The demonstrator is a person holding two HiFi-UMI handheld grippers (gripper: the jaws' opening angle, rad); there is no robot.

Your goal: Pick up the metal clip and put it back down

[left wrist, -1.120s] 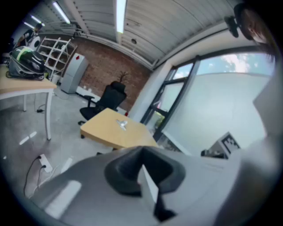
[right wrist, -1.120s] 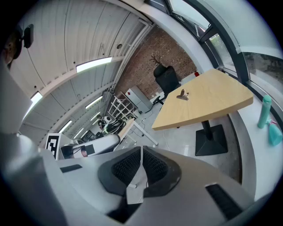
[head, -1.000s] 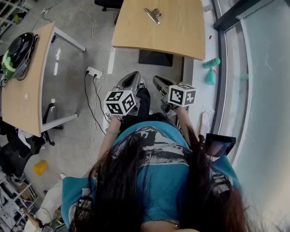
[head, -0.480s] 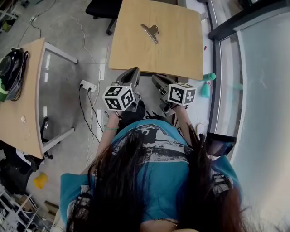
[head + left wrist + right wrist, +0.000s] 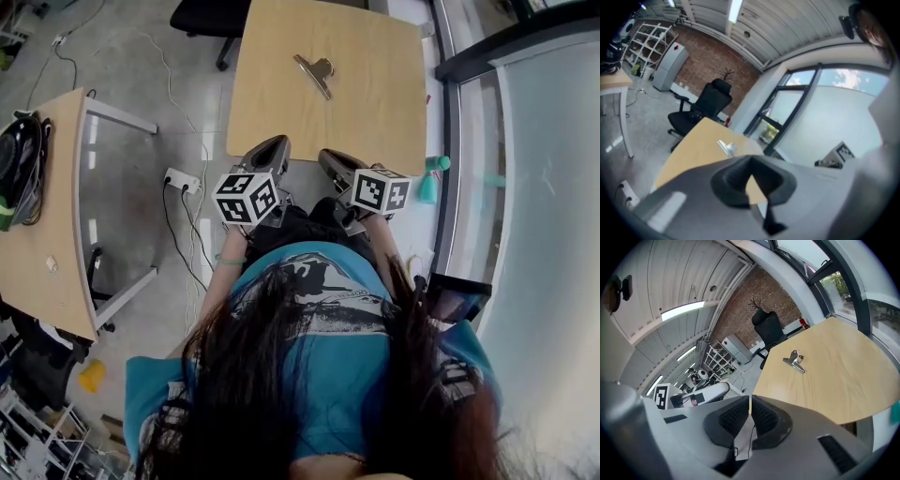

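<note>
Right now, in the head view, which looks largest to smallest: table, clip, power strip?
1. Table.
2. Clip and power strip look about alike; I do not rank them, since the strip lies lower, on the floor, farther from the camera.

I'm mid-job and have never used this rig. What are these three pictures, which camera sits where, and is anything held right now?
There is no robot arm here. A person carries a two-jaw gripper in each hand. The head view comes from a camera on the person's head, looking steeply down. It shows the left gripper and the right gripper held out in front of the body. The cube with square markers on each one is part of that gripper.

The other two pictures come from cameras riding on the grippers, each looking along its own jaws. One metal clip lies alone on the wooden table ahead. Both gripper views show it beyond the jaws. Both pairs of jaws are closed with nothing between them. They are near the table's front edge and well short of the clip, so nothing is held.
</note>
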